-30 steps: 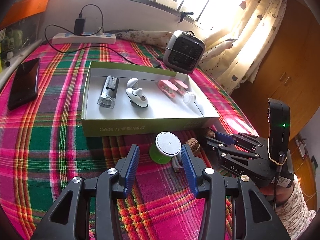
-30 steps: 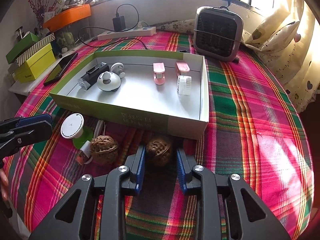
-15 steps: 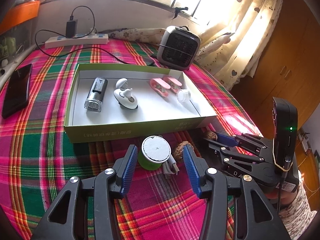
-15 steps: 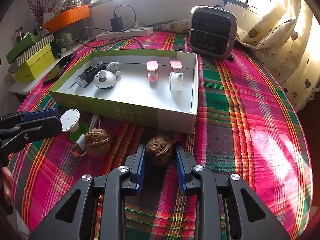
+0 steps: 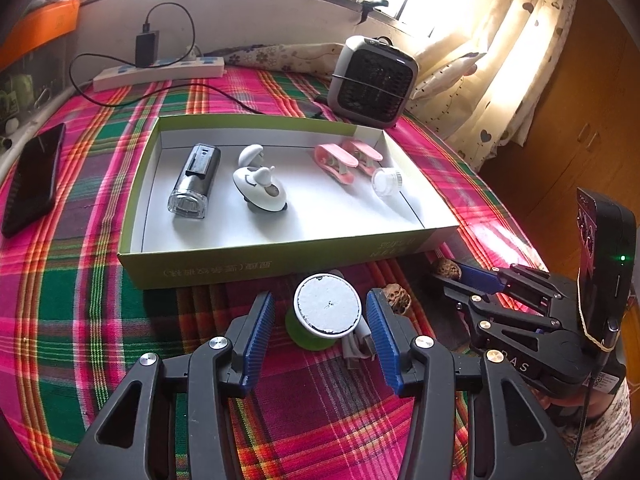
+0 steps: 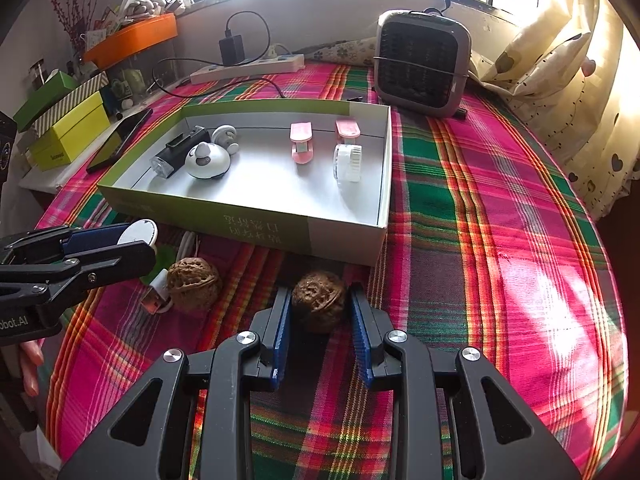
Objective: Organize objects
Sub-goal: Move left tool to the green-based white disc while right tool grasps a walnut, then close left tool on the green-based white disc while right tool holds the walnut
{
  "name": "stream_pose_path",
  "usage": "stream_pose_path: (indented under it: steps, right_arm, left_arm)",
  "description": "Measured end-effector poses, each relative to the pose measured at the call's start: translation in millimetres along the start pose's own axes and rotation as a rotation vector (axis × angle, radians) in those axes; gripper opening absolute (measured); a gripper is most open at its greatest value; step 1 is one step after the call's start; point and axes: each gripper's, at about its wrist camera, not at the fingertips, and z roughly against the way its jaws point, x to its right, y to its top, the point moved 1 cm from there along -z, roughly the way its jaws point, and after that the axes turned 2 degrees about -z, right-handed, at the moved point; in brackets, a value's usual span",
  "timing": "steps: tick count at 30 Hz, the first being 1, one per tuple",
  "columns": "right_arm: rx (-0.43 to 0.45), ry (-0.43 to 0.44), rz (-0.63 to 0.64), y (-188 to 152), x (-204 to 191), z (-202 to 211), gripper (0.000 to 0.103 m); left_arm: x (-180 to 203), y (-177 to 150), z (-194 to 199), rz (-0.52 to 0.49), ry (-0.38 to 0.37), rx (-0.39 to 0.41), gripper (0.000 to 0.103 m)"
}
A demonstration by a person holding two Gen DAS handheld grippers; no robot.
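Nearest the cameras, short of the green box (image 5: 256, 270), both grippers sit low over the plaid tablecloth (image 6: 480, 240). In the right wrist view the right gripper (image 6: 320, 328) has its blue pads on either side of a walnut (image 6: 318, 300) that lies just before the box's near right corner; the pads are close to the shell, but a thin gap shows on each side, so the fingers are partly open and not clamped. A second walnut (image 6: 192, 282) lies to its left, near the box's front wall, touching a small white and grey plug (image 6: 156, 300).

In the left wrist view the left gripper (image 5: 320, 328) is spread wide around a green spool with a white round top (image 5: 326, 306), which stands just before the middle of the box's front wall. Clear space shows between each pad and the spool, so it holds nothing.

Inside the box, on its white floor, lie a dark torch with a clear lens (image 5: 194, 184) at the left, a white rounded gadget (image 5: 260, 190) beside it with a smaller white piece (image 5: 250, 155) behind, two pink clips (image 5: 340, 160) toward the right, and a small clear-white cap (image 5: 386, 180) next to the right wall.

Left of the box a black phone (image 5: 34, 180) lies flat on the cloth. Beyond the box's far right corner stands a grey fan heater (image 6: 422, 62), and beyond its far left side a white power strip (image 5: 160, 74) with a black charger plugged in.
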Motion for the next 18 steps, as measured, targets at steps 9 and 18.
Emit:
stream_pose_path:
  steps: [9, 18]
  right_arm:
    - [0.000, -0.002, 0.002, 0.1, -0.1, -0.2, 0.029]
    - [0.000, -0.002, 0.002, 0.1, -0.5, -0.2, 0.029]
  left_arm:
    - [-0.1, 2.0, -7.1, -0.006, 0.019, -0.010, 0.046]
    - [-2.0, 0.8, -6.9, 0.008, 0.007, -0.008, 0.045]
